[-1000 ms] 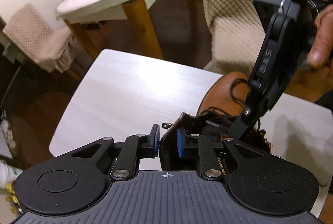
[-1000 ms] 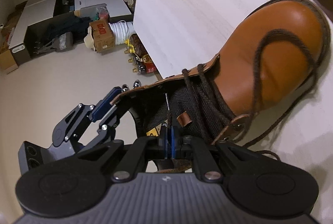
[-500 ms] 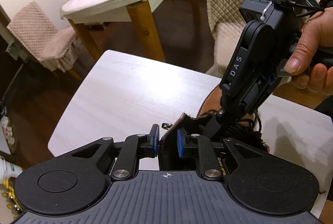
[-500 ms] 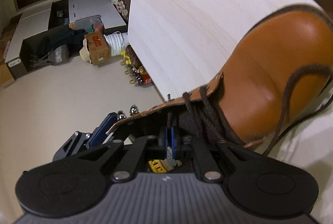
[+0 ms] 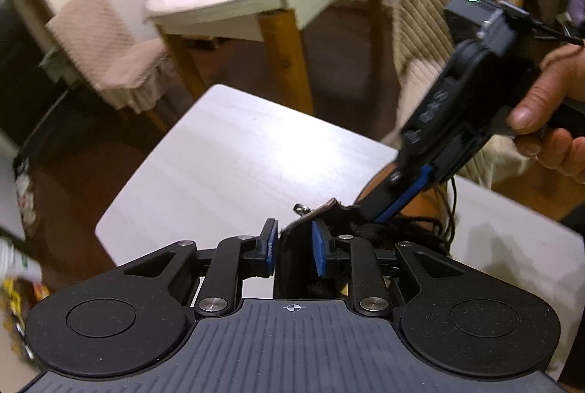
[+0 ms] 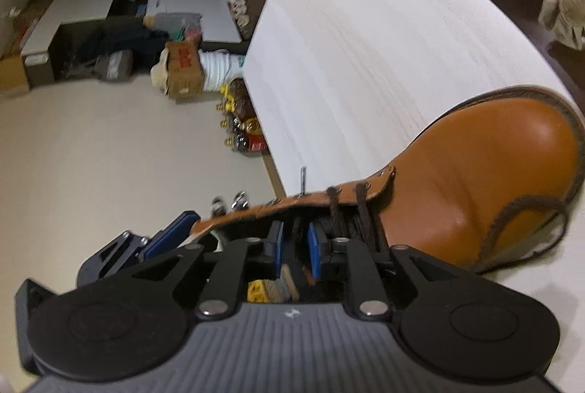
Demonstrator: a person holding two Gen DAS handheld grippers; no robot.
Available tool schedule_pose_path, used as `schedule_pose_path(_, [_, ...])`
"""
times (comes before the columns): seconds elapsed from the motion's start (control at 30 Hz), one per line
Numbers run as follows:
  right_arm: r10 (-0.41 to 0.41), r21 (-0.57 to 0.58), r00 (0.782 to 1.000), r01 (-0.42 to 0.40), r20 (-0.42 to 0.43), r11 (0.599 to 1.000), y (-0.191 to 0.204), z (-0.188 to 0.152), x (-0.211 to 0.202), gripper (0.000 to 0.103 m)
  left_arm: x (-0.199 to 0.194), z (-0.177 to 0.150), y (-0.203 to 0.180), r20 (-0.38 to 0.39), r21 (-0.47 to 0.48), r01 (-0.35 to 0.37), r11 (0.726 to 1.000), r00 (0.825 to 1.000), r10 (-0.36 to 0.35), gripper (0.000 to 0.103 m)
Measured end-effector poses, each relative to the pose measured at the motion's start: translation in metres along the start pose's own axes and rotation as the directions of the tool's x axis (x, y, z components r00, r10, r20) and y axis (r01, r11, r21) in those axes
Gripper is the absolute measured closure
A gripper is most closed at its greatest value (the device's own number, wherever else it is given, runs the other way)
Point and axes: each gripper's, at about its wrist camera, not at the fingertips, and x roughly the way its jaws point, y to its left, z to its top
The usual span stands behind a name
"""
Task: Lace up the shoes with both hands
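Two grippers at brown boot [image 6: 486,181] on table [image 6: 365,45]. Left gripper [image 5: 292,246] jaws straddle eyelet flap, contact unclear. Right gripper [image 6: 294,246] jaws parted; lace [image 6: 519,214] end hidden.

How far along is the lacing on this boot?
Early on. Done: the lace crosses the lowest eyelets near the toe of the boot. In hand: the left tool straddles the eyelet flap, and the right tool sits open over the tongue, gripping nothing. Left: the upper hooks are bare, and slack lace lies looped over the toe, so threading upward and tying remain.
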Motion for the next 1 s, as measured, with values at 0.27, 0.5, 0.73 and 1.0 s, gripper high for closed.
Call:
schedule_pose_path(0.27, [-0.022, 0.006, 0.999, 0.023, -0.028, 1.0, -0.004, 0.04, 0.012, 0.08, -0.039, -0.014, -0.024, 0.031, -0.162, -0.095, 0.982, 0.994, 0.102, 0.081])
schedule_pose_path(0.5, [-0.003, 0.051, 0.993, 0.009, -0.115, 0.999, -0.013, 0.053, 0.029, 0.08, -0.068, -0.032, -0.049, -0.024, -0.36, -0.156, 0.92, 0.987, 0.158, 0.081])
schedule_pose_path(0.73, [-0.006, -0.02, 0.978, 0.001, -0.21, 1.0, -0.002, 0.067, 0.043, 0.1, -0.072, -0.045, -0.08, -0.059, -0.491, -0.135, 0.861, 0.991, 0.121, 0.08])
schedule_pose_path(1.0, [-0.089, -0.248, 0.996, 0.093, 0.03, 0.964, 0.039, 0.131, -0.008, 0.1, -0.04, -0.06, -0.107, -0.099, -0.557, -0.102, 0.824, 0.994, 0.056, 0.08])
